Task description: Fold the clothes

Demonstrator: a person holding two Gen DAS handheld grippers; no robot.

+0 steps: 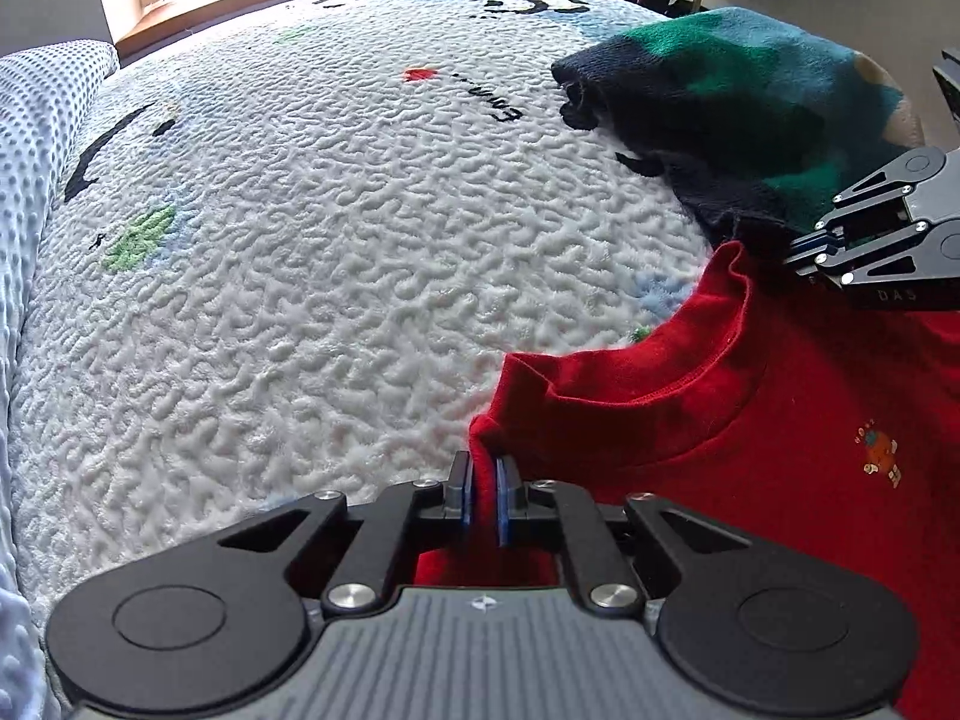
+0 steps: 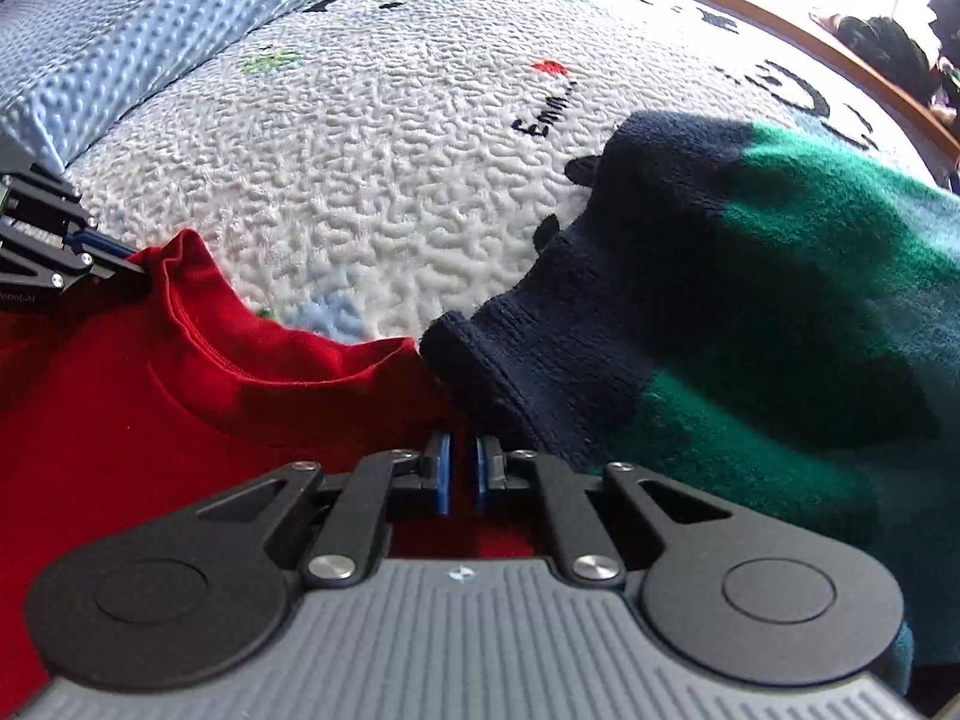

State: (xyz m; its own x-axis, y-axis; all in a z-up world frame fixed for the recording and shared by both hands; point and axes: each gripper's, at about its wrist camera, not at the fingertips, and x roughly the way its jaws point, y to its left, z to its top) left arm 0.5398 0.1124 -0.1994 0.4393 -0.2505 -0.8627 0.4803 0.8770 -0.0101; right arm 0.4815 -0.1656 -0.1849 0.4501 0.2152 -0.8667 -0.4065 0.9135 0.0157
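- Gripping the red shirt (image 1: 750, 450) at both shoulders, left gripper (image 1: 483, 480) and right gripper (image 2: 461, 465) are clamped on fabric.
- It lies on the bedspread (image 1: 330, 252), touching the knit sweater (image 2: 750, 300).
- Next, probably: lift together, evenly.

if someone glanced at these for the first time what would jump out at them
The bright red shirt stands out first, lying on the white textured blanket with its shoulders pinched either side of the collar by the left gripper and the right gripper. Right beside it, toward the right gripper's side, sits a bulky navy and green sweater, touching the shirt's edge.
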